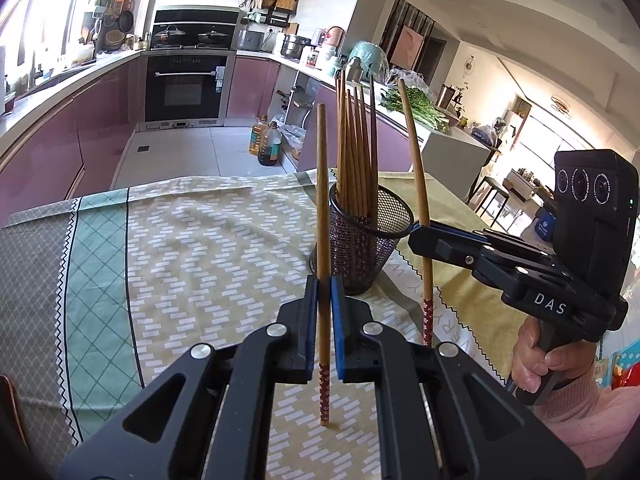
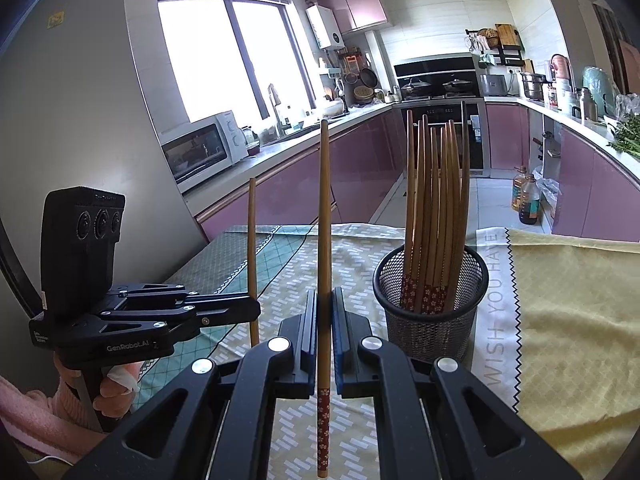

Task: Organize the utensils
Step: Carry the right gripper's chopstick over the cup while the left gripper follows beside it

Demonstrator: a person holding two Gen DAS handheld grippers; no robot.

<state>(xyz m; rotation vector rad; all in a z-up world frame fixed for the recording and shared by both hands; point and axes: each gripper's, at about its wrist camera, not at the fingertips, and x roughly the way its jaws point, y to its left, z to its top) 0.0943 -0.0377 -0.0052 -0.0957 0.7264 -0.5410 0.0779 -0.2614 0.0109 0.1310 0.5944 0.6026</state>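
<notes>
Nearest the left wrist lens, the left tongs (image 1: 324, 288) are closed on a single chopstick (image 1: 323, 240), pinched between the blue pads (image 1: 338, 328) at about its lower third; it stands almost upright, its red flowered end pointing down and its tip at or just above the patterned cloth (image 1: 200, 240) on the bench; contact cannot be told. In the right wrist view the right tongs (image 2: 325, 300) likewise clamp a second chopstick (image 2: 323, 220), upright, with the red flowered end hanging below the pads over the cloth. From the left camera that second chopstick (image 1: 416, 184) shows to the right of the mesh holder (image 1: 360, 240), leaning slightly, crossed by the right tongs (image 1: 420, 236) near its lower part. The black mesh holder (image 2: 430, 304) stands on the cloth between the two held sticks and a little beyond them, carrying a bunch of chopsticks (image 2: 436, 200) with their patterned ends down inside. Neither held stick touches the holder; each is just beside it, one on either flank. A yellow towel (image 2: 568, 320) lies on the bench to the right of the holder.
</notes>
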